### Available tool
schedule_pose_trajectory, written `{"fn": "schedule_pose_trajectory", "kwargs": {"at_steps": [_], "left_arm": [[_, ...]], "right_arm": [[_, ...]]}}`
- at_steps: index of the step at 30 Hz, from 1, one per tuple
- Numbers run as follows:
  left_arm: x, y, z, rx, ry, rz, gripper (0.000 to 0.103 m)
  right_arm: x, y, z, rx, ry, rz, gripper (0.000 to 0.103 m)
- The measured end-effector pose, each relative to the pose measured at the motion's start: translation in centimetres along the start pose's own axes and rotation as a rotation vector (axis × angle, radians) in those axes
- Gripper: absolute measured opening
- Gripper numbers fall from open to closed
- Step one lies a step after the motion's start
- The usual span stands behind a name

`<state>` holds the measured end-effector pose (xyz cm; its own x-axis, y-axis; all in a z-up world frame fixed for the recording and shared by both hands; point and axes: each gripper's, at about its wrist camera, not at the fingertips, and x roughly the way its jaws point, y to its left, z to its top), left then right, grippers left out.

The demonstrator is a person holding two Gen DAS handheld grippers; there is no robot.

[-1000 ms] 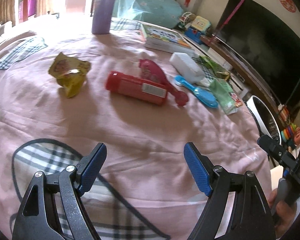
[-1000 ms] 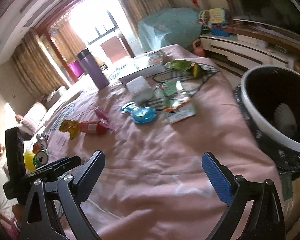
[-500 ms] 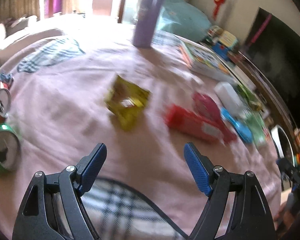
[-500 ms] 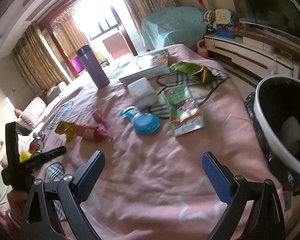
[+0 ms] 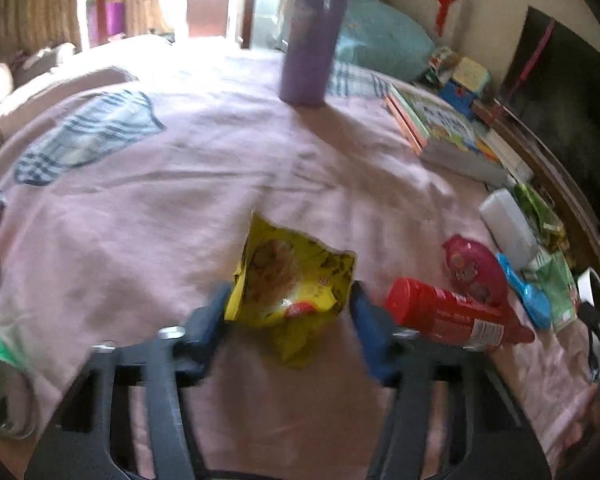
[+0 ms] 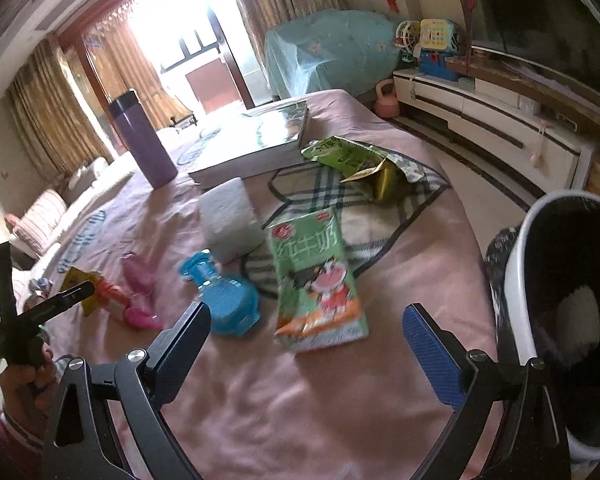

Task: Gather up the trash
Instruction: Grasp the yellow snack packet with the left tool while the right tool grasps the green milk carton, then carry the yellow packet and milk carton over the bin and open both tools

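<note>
Trash bin (image 6: 520, 280), black-lined at the bed's (image 5: 180, 200) right edge, holds something white. Yellow wrapper (image 5: 292, 280) lies mid-bed between the left tongs (image 5: 286, 320), just closing, apparently touching. Right tongs (image 6: 308, 344) gape empty.

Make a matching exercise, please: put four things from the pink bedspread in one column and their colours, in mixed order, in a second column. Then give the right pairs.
Things:
1. tall flask
2. crumpled snack bag between the left tongs
3. bottle lying on its side
4. milk pouch ahead of the right tongs

Colours:
A. green
B. red
C. purple
D. yellow

Pairs: 1-C, 2-D, 3-B, 4-A
</note>
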<state>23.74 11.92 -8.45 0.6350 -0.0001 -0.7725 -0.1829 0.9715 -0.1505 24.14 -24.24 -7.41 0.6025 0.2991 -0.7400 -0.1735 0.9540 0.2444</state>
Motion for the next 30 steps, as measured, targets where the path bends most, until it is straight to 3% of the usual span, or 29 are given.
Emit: {"fn": "schedule_pose_trajectory", "kwargs": {"at_steps": [3, 6, 14, 30], "left_arm": [[-0.4, -1.0, -0.2, 0.046, -0.014, -0.03, 0.05], [-1.2, -2.3, -0.7, 0.082, -0.015, -0.06, 0.048], [-3.1, -6.5, -2.5, 0.136, -0.004, -0.168, 0.046], [-8.1, -18.3, -5.9, 0.334, -0.022, -0.379, 0.046]], "right_arm": [[1.2, 0.0, 0.4, -0.024, 0.022, -0.02, 0.087], [2.3, -0.2, 0.4, -0.034, 0.054, -0.041, 0.05], [0.4, -0.2, -0.8, -0.028, 0.027, -0.013, 0.049], [-8.0, -3.0, -2.9, 0.049, -0.087, 0.003, 0.049]]}}
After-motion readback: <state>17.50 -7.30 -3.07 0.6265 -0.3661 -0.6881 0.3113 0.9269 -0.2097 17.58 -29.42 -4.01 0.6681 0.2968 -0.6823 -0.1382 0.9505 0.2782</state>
